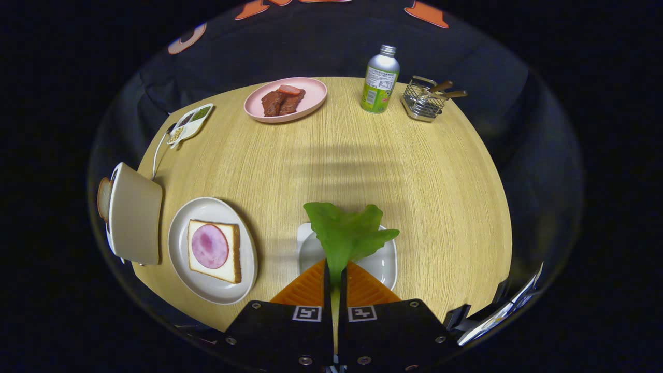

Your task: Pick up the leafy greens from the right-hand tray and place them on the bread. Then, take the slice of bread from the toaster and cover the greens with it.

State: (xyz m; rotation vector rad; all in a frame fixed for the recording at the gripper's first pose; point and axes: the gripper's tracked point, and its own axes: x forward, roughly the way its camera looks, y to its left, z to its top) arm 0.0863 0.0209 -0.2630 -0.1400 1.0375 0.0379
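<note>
My gripper (335, 272) is shut on the stalk of the leafy greens (347, 232), whose leaf fans out just ahead of the fingertips. The leaf hangs above the white square tray (384, 264), which lies under and beyond the fingers. To the left of the fingers a round white plate (178, 248) carries a slice of bread (234, 255) topped with a pink round of ham (210, 246). Further left stands the toaster (135, 213), with a slice of bread (104, 198) poking out of its far side.
Across the wooden round table (414, 171) sit a pink plate with meat pieces (285, 99), a metal drink bottle (380, 79), a wire basket with wooden-handled utensils (426, 98) and a small divided dish with seasonings (190, 123). The toaster's cable (157, 153) runs back from it.
</note>
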